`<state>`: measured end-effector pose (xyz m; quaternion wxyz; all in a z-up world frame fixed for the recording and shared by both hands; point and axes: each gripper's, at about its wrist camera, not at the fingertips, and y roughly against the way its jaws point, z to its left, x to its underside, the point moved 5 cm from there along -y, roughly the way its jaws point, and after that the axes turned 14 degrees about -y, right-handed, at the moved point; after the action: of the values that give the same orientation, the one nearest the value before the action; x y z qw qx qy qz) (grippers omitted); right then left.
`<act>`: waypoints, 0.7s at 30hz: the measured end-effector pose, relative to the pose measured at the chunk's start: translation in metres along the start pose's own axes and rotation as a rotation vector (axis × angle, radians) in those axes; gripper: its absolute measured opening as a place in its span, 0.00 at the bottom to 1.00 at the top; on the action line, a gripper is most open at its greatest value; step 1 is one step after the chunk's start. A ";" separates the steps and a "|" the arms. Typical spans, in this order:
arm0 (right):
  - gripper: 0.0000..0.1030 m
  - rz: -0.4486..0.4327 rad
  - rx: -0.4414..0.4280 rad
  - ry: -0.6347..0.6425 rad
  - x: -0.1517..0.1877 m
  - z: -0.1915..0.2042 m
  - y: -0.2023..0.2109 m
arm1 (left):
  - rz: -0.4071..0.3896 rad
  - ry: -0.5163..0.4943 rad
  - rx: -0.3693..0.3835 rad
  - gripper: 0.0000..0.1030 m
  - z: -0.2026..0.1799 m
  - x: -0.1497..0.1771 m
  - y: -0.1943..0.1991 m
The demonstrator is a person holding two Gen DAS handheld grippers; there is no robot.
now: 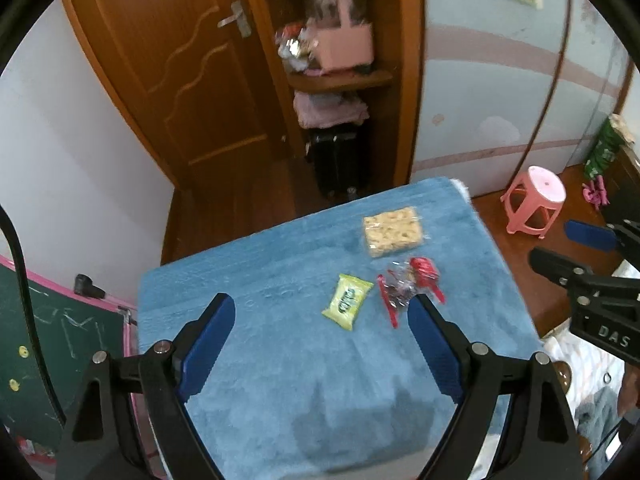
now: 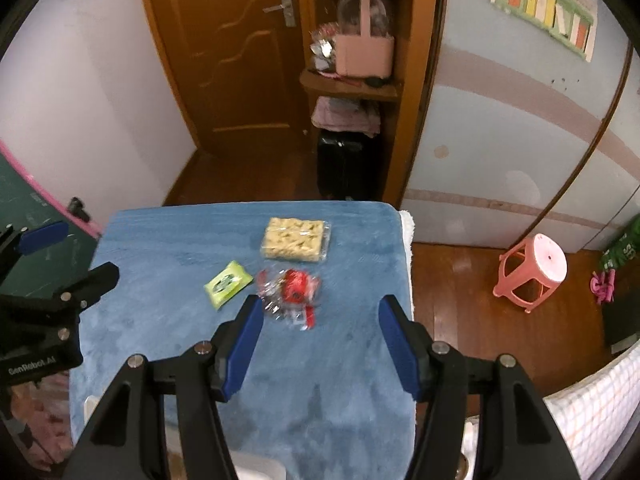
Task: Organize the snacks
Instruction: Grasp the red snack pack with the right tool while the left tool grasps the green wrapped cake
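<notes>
Snacks, three in all, lie on a blue towel-covered table (image 2: 168,320) in a room with a wooden door (image 2: 236,60), shelf and one pink stool (image 2: 532,268). Left to right, ahead of the right gripper (image 2: 320,320): a green packet (image 2: 228,283), a crumbly yellow block (image 2: 296,238), a blurred red-and-clear wrapper (image 2: 292,292). Both the right gripper and the left gripper (image 1: 322,314) are spread wide, holding nothing.

Glossy plastic snack wrappers (image 2: 294,288) on plush cloth (image 2: 168,320).
</notes>
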<state>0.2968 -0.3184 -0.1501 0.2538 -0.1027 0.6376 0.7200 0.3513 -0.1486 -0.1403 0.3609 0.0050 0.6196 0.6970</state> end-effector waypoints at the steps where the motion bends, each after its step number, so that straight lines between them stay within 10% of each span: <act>1: 0.59 0.018 0.003 -0.011 -0.005 0.000 -0.013 | 0.017 0.011 0.016 0.85 0.002 -0.002 -0.014; 13: 0.59 0.303 -0.044 -0.167 0.003 0.006 -0.163 | 0.297 0.013 0.119 0.85 -0.013 0.031 -0.187; 21: 0.68 0.373 -0.072 -0.283 0.011 -0.003 -0.210 | 0.323 0.054 0.173 0.85 -0.020 0.044 -0.232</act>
<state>0.3916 -0.3062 -0.3378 0.1993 0.1098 0.5775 0.7840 0.4258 -0.1498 -0.3657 0.2258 0.1169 0.6778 0.6899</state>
